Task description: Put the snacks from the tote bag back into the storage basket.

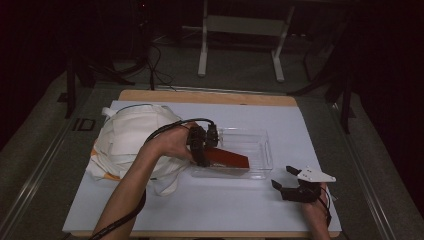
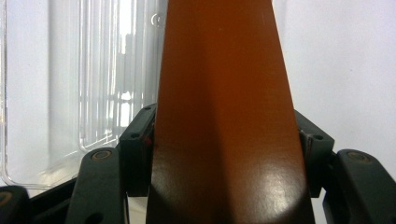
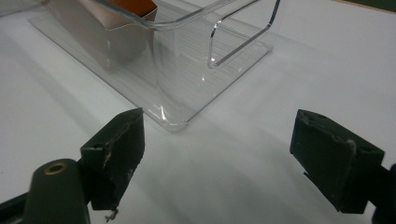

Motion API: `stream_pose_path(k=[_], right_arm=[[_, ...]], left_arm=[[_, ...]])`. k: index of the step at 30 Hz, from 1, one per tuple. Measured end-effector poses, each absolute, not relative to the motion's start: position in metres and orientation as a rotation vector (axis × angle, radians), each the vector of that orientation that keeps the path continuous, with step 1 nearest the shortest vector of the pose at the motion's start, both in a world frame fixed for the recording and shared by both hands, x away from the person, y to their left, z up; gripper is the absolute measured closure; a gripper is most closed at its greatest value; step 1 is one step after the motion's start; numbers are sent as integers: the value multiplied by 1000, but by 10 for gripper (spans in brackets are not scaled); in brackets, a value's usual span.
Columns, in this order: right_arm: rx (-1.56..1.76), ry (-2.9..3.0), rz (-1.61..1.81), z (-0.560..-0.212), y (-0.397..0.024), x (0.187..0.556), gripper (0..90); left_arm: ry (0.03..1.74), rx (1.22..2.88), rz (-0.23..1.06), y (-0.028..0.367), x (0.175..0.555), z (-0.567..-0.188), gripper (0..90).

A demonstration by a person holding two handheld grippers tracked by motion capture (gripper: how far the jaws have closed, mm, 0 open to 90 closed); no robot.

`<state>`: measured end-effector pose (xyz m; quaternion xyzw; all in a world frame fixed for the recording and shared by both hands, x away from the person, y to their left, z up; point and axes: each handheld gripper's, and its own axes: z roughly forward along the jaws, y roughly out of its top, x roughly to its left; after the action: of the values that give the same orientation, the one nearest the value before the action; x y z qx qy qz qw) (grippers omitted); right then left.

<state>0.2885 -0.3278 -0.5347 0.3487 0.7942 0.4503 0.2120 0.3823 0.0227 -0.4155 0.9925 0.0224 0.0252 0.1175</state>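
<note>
A flat orange-brown packet (image 1: 230,158) hangs tilted over the near half of a clear plastic bin (image 1: 264,142) in the middle of the table. My left gripper (image 1: 206,150) grips the packet's left end. In the left gripper view the packet (image 2: 224,84) runs up between the jaws and both pads (image 2: 137,149) touch its edges, with the ribbed floor of the bin (image 2: 100,70) behind it. My right gripper (image 1: 283,176) rests on the white sheet near the bin's front right corner. Its jaws stand wide apart (image 3: 219,149) with nothing between them, facing the bin (image 3: 219,42) and the packet (image 3: 133,5).
A crumpled white cloth bag (image 1: 130,140) with orange patches lies left of the bin, under my left forearm. A white sheet (image 1: 225,210) covers the wooden table (image 1: 200,96). Metal frame legs (image 1: 202,50) stand on the floor beyond the table.
</note>
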Motion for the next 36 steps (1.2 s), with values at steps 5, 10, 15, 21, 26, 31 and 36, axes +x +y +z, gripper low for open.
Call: stream_pose_path(k=[5, 10, 15, 21, 26, 31, 36], right_arm=[[969, 2206, 1252, -535, -328, 289, 180], [968, 2206, 1252, -535, -328, 289, 180], [967, 2206, 1254, -535, -328, 289, 180], [968, 2208, 1251, -535, -328, 288, 180], [969, 2208, 1250, -535, -328, 288, 180], [968, 2208, 1251, -535, -328, 289, 180], [969, 2211, 1250, -535, -328, 289, 180]], left_arm=[[67, 2902, 74, 20, 383, -417, 396], [62, 2904, 70, 15, 383, -419, 394], [77, 2916, 55, 18, 384, -422, 389], [98, 2915, 45, 20, 384, -422, 361], [105, 2908, 47, 19, 385, -422, 353], [102, 2902, 65, 17, 385, -421, 367], [101, 2902, 68, 15, 385, -421, 391]])
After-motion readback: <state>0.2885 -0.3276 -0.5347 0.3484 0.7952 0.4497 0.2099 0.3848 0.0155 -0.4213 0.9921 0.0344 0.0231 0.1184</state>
